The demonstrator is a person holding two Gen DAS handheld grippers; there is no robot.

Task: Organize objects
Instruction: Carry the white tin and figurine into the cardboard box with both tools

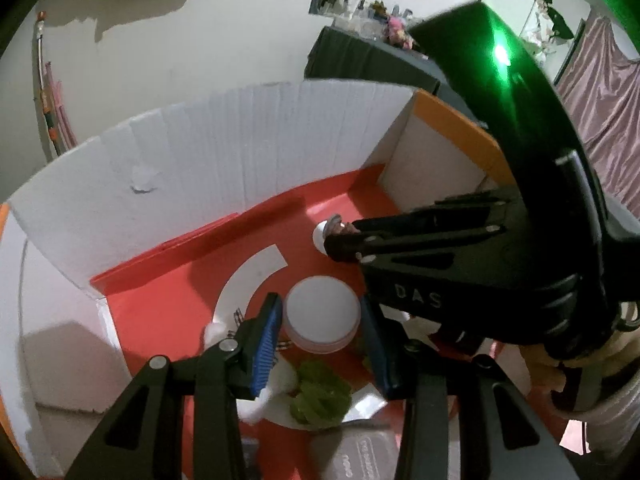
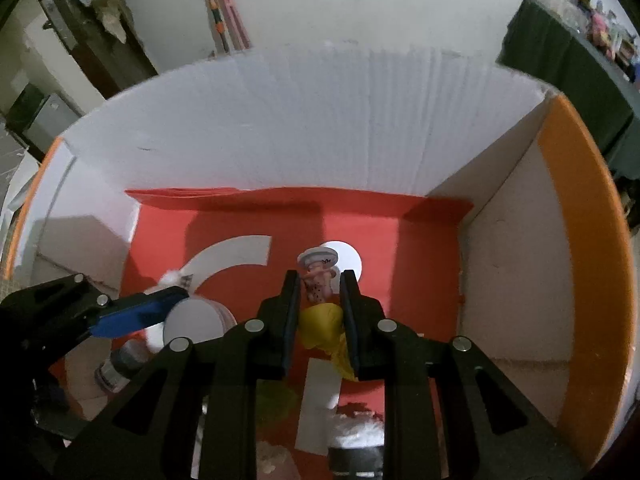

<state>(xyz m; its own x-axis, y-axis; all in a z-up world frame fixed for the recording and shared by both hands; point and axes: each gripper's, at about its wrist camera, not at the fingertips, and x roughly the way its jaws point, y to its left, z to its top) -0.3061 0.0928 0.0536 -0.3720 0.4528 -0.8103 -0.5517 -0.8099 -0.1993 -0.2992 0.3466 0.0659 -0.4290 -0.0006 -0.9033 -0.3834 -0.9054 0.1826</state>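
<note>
Inside a box [image 2: 360,128] with white walls, an orange rim and a red floor marked with white shapes.

Far left of the floor: a wisp of white cotton [image 1: 218,330], touching the outer side of the left tool's blue-padded finger.

Left tool [image 1: 322,340]: held part-way apart around a round white jar [image 1: 322,314], lid up, one blue pad on each side. Pads [image 1: 266,350] seem to press the jar's sides, though contact on the right side hard to make out. In the right wrist view, same jar [image 2: 194,320] seen under the blue finger, left tool [image 2: 160,312] entering from the left edge.

Below the jar, toward the camera: a green crumpled thing [image 1: 320,396], beside more white fluff. At the bottom edge, a grey container [image 1: 356,456], partly cut off.

Centre right: right tool [image 2: 320,308] clamped narrow on a small figurine [image 2: 318,276] with a white sailor cap, pink body and yellow lower part; cap and head sticking out past the fingertips. Just beyond it, a white disc on the red floor [image 2: 344,256]. In the left wrist view, right tool [image 1: 340,246] reaching in from the right, figurine [image 1: 334,228] at its tip.

Right: white side wall and orange edge of the box.
</note>
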